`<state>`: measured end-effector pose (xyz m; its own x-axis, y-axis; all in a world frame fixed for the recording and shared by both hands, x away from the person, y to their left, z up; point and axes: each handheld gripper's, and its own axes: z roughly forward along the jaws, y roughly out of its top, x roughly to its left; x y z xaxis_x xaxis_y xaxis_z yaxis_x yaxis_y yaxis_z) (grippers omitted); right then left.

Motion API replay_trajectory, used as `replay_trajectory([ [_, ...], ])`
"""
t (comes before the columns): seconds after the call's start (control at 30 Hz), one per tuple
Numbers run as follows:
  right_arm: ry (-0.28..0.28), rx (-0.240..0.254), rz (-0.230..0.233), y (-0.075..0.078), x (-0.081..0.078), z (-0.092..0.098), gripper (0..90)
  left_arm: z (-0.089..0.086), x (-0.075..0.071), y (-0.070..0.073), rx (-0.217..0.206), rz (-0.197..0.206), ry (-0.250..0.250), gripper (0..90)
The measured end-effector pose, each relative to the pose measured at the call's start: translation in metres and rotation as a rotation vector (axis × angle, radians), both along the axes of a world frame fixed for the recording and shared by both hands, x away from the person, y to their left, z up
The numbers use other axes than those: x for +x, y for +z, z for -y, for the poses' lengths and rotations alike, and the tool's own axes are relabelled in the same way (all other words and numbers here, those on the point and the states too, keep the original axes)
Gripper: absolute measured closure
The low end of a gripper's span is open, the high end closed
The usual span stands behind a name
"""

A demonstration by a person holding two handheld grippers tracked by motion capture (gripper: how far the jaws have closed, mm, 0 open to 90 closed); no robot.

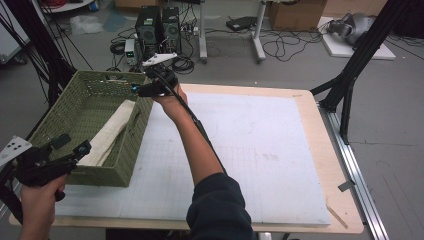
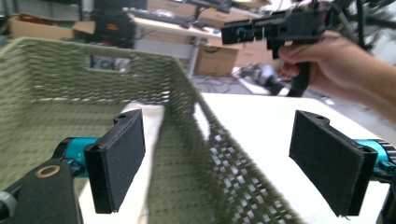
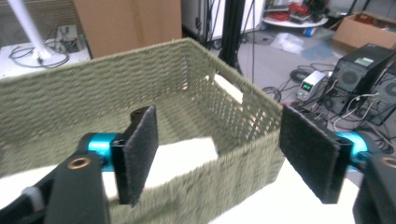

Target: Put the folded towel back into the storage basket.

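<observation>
- We read the work as laying the folded cream cloth (image 1: 111, 134) into the green woven basket (image 1: 75, 107) at the left of the table (image 1: 320, 125). The cloth already lies inside, along the basket's right-hand wall, so that step looks done. Backing both tools away seems to be all that is left.
- Our left gripper (image 1: 75, 145) sits at the basket's near corner. In the left gripper view its pads (image 2: 122, 156) stand wide apart, straddling the basket wall. They grip nothing, and the cloth (image 2: 147, 135) lies just beyond the left pad.
- Our right gripper (image 1: 142, 90) hovers at the basket's far right corner. In the right gripper view its pads (image 3: 140, 149) are also spread wide, on either side of the rim, and hold nothing. The cloth (image 3: 182, 156) rests on the basket floor below.
</observation>
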<state>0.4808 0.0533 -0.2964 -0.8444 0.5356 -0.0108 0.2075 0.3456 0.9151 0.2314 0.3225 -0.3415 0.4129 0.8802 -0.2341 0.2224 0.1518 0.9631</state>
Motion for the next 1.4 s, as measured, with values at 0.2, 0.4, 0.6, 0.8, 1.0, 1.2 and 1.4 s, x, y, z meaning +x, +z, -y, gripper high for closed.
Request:
replay_trajectory([
  [0.2,-0.002,-0.019,-0.005,-0.002,-0.012,0.022,20.4,0.008,0.002,0.000,0.008,0.010,-0.050,20.0],
  [0.4,0.001,-0.013,-0.002,-0.004,-0.026,0.042,18.2,0.016,0.004,0.001,0.032,0.072,-0.086,19.9],
  [0.6,-0.009,-0.017,0.007,-0.005,-0.039,0.064,18.0,0.025,0.008,0.000,0.027,0.046,-0.141,19.2],
  [0.8,-0.040,-0.033,0.022,-0.009,-0.053,0.091,17.9,0.035,0.010,-0.001,0.005,0.036,-0.182,19.3],
  [1.0,-0.085,-0.014,0.029,-0.013,-0.069,0.125,18.0,0.045,0.013,0.000,-0.030,0.067,-0.215,19.2],
  [1.2,-0.130,-0.022,0.034,-0.019,-0.086,0.157,18.0,0.059,0.018,0.000,-0.017,0.072,-0.250,18.9],
  [1.4,-0.177,-0.046,0.050,-0.025,-0.105,0.189,18.0,0.075,0.025,-0.001,-0.026,0.063,-0.314,19.4],
])
